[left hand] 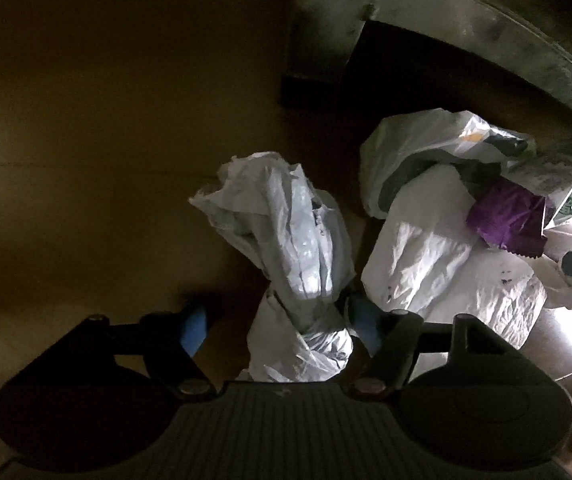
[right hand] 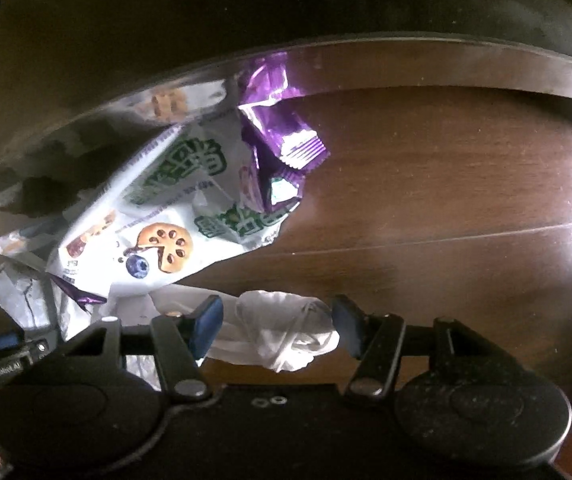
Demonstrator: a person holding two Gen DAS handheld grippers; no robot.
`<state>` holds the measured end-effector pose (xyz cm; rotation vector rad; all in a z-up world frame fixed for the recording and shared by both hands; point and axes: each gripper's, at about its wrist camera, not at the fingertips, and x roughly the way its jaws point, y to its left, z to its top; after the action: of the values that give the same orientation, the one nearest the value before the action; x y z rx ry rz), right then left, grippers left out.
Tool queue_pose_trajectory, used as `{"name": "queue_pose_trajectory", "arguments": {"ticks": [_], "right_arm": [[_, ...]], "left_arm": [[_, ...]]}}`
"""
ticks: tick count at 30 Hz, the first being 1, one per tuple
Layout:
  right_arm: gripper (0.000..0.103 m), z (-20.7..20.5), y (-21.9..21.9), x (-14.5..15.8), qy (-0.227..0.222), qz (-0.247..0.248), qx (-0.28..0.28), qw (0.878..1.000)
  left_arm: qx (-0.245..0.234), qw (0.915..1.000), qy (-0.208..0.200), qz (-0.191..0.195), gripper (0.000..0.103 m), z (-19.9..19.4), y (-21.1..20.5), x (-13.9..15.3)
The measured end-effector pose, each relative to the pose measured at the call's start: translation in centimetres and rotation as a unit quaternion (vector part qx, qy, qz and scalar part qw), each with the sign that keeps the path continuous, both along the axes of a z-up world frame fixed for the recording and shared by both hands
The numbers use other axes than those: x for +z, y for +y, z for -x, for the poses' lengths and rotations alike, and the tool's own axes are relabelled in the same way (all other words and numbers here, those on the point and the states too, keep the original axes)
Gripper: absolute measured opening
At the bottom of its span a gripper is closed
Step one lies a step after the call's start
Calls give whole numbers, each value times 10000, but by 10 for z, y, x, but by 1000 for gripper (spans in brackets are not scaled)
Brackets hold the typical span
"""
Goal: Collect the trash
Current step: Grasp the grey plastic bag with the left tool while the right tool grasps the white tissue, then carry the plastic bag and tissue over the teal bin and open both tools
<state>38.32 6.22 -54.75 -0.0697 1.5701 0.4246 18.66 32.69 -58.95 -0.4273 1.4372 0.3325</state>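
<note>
The trash lies on a dark, glossy wood floor [right hand: 445, 200] beside a curved metal base [left hand: 485, 40] in a dim room. The left gripper [left hand: 282, 322] stands wide around a crumpled grey plastic bag [left hand: 297, 240], with white wrappers [left hand: 445, 256] beside it. Only the right view shows the printed snack packet [right hand: 158, 216] and purple wrapper [right hand: 282, 136]; there the right gripper [right hand: 276, 320] stands wide around a clear plastic wad [right hand: 282, 332].
</note>
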Motion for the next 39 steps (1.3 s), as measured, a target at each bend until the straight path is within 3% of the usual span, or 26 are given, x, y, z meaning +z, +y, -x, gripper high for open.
{"name": "queue_pose_trajectory", "arguments": {"ticks": [1, 3, 4, 5, 10, 15, 21, 27, 34, 39], "right_arm": [[55, 1, 0, -1, -5, 6, 59, 10000], [35, 4, 4, -4, -20, 60, 169, 9998], [31, 6, 6, -6, -10, 118, 214, 9997], [30, 7, 6, -7, -14, 151, 247, 9996], [21, 12, 13, -2, -194, 310, 542, 9979], [19, 20, 6, 28, -581, 483, 798, 9939], [18, 24, -10, 91, -984, 340, 668, 9923], [18, 34, -19, 171, -1461, 56, 659, 9871], [18, 63, -54, 280, -2020, -372, 707, 9761], [18, 86, -84, 353, -2561, -623, 720, 9619]], "left_arm": [[7, 10000, -5, -16, 69, -1, 2, 0], [39, 10000, -37, -84, 55, 0, 3, 3], [36, 9999, -54, -102, 44, 1, 3, 5], [34, 9999, -67, -96, 41, 1, 4, 6], [92, 9997, -101, -213, 39, 6, 7, 15], [31, 9998, -99, -191, 39, 17, 4, 30], [-203, 9993, -289, -83, 39, 31, 3, 71], [-840, 9943, -653, 93, 39, 17, -15, 141], [-1891, 9733, -1283, -223, 39, 10, -55, 242], [-2095, 9600, -1804, -449, 39, 10, -82, 323]]}}
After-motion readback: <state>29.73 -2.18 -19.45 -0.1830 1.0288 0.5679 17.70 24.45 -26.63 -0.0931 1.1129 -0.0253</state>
